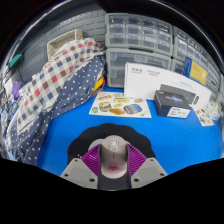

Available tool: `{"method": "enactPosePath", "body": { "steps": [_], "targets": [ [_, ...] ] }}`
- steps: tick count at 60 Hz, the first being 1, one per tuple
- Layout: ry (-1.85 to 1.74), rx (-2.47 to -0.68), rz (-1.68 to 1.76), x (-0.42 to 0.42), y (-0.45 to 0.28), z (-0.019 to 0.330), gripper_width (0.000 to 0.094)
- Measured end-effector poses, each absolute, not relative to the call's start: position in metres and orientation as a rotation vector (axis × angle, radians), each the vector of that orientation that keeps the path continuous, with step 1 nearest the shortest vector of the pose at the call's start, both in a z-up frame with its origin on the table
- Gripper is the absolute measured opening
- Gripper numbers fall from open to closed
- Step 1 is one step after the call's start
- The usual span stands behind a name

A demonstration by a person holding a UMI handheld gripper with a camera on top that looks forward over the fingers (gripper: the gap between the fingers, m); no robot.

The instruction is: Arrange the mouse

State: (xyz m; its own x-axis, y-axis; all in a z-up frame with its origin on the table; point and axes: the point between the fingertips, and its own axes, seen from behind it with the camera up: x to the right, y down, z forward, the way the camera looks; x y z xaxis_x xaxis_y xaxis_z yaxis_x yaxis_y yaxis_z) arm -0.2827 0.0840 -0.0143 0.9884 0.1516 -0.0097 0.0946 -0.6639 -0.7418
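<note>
A small pale grey mouse (pixel 113 154) with a scroll wheel sits between my two fingers, its sides against the magenta pads (pixel 96 156). My gripper (pixel 113 160) is shut on the mouse and holds it just above the blue table surface (pixel 150 135). The mouse points forward, away from me.
A printed card or booklet (pixel 120 104) lies ahead on the blue surface. A black device (pixel 176 99) stands before a white box (pixel 165 78) to the right. A plaid cloth (pixel 60 80) drapes at the left. Plastic drawer bins (pixel 150 40) stand behind.
</note>
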Motion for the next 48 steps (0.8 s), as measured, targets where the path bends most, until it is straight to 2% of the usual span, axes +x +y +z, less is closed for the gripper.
{"method": "enactPosePath", "body": {
  "steps": [13, 15, 16, 20, 21, 24, 38, 48],
  "targets": [
    [-0.160, -2.307, 0.074, -0.281, 0.083, -0.014, 0.0490],
    [-0.156, -2.321, 0.073, -0.279, 0.082, -0.013, 0.0607],
    [-0.148, -2.324, 0.068, -0.277, 0.081, -0.012, 0.0637],
    [-0.119, -2.300, 0.065, -0.269, 0.083, 0.004, 0.0909],
    [-0.112, -2.294, 0.065, -0.267, 0.083, 0.009, 0.0874],
    [-0.082, -2.280, 0.066, -0.260, 0.081, 0.024, 0.0859],
    [0.015, -2.181, 0.085, -0.198, 0.060, 0.115, 0.0865],
    [0.026, -2.141, 0.051, -0.132, 0.037, 0.158, 0.0865]
  ]
}}
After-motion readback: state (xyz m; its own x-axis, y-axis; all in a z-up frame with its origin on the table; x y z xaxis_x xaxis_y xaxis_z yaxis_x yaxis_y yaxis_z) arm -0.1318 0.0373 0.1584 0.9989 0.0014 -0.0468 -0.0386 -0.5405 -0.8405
